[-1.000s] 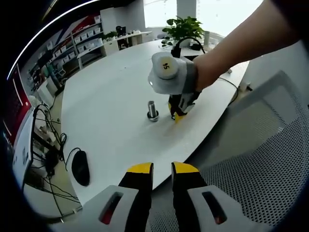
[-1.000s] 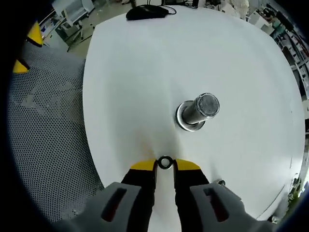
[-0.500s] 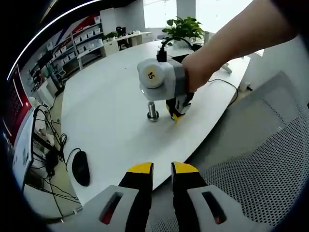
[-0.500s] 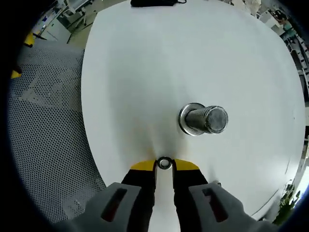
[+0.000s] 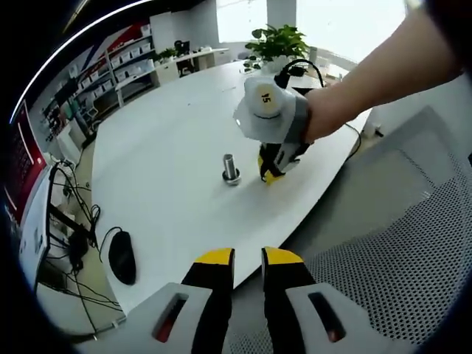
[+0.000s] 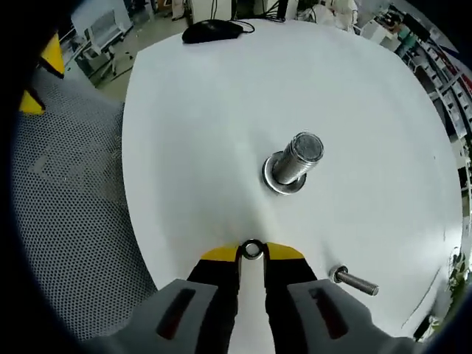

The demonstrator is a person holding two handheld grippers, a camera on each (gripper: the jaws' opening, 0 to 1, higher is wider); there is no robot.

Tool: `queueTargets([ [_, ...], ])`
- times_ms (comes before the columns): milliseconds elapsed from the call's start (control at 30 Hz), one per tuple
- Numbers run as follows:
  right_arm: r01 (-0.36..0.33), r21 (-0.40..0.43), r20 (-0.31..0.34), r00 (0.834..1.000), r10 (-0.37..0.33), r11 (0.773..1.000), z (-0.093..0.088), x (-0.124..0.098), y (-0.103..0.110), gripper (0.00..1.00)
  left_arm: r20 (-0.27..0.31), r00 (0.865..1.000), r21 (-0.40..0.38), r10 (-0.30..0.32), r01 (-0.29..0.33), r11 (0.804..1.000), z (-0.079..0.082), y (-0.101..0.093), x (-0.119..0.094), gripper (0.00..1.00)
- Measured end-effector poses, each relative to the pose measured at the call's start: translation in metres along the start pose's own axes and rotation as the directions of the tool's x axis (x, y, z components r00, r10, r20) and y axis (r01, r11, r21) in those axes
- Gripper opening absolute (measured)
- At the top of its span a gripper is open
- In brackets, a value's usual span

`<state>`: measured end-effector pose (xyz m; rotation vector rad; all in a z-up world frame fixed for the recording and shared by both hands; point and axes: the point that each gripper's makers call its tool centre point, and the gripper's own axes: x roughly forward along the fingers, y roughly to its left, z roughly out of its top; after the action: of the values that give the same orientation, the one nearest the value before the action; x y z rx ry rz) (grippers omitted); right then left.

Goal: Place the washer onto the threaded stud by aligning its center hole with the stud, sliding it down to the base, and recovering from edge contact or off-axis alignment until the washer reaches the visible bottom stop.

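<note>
The stud (image 6: pixel 293 162) stands upright on the white surface (image 6: pixel 206 133), w/ a wide round base touching the surface. In the left gripper view the stud (image 5: pixel 230 168) is small, near the middle of the surface (image 5: pixel 162 169).

The right gripper (image 6: pixel 252 251) pinches the washer (image 6: pixel 252 249) between its yellow-tipped fingers (image 6: pixel 220 255); the washer sits at the very tips, its hole visible. The washer is not on the stud: it is held near the stud, on the side toward the surface edge, apart from it. Whether it is higher than the stud top I cannot tell.

In the left gripper view the right gripper (image 5: pixel 270 174) is just beside the stud, tips pointing down at the surface, held by a hand (image 5: pixel 324 110). The washer is too small to see there.

The left gripper (image 5: pixel 248 256) is well apart from the stud, beyond the surface edge, over a perforated mesh seat (image 5: pixel 398 265). Its fingers (image 5: pixel 214 259) are close together w/ a narrow gap, nothing between them.

A second bolt (image 6: pixel 354 280) lies on its side on the surface, near the stud. A black mouse (image 5: pixel 122 256) rests on the surface far from the stud, near the edge; also seen in the right gripper view (image 6: pixel 212 29). A plant (image 5: pixel 277 41) stands at the far end of the surface.
</note>
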<state>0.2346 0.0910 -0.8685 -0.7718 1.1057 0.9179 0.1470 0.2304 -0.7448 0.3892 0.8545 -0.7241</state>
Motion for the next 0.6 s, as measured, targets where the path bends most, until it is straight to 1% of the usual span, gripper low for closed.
queueTargets([
  [67, 0.004, 0.024, 0.009, 1.0, -0.004, 1.0, -0.002, 0.0, 0.0, 0.13, 0.002, 1.0, -0.003, 0.0, 0.0, 1.0, 0.0, 0.0, 0.0, 0.12],
  [100, 0.001, 0.056, 0.021, 1.0, -0.002, 0.998, -0.003, -0.001, 0.001, 0.13, 0.001, 1.0, -0.001, 0.0, 0.0, 1.0, 0.0, 0.0, -0.001, 0.12],
  [200, 0.007, 0.107, 0.049, 0.999, -0.013, 0.994, -0.006, -0.006, 0.0, 0.13, -0.002, 1.0, 0.005, -0.006, 0.006, 1.0, 0.0, -0.002, 0.0, 0.12],
  [333, 0.023, 0.151, 0.072, 0.997, -0.034, 0.988, -0.011, -0.017, -0.002, 0.13, -0.004, 1.0, 0.006, -0.014, 0.014, 1.0, -0.001, -0.003, 0.0, 0.12],
  [433, 0.043, 0.193, 0.087, 0.994, -0.061, 0.98, -0.018, -0.029, -0.007, 0.13, -0.004, 1.0, 0.012, -0.018, 0.018, 1.0, -0.001, -0.004, 0.0, 0.12],
  [567, 0.072, 0.272, 0.11, 0.988, -0.105, 0.96, -0.028, -0.044, -0.019, 0.14, -0.004, 1.0, 0.017, -0.023, 0.023, 1.0, -0.001, -0.005, 0.0, 0.12],
  [600, 0.083, 0.308, 0.121, 0.985, -0.126, 0.948, -0.031, -0.05, -0.024, 0.14, -0.005, 1.0, 0.02, -0.025, 0.025, 0.999, -0.001, -0.005, 0.0, 0.12],
])
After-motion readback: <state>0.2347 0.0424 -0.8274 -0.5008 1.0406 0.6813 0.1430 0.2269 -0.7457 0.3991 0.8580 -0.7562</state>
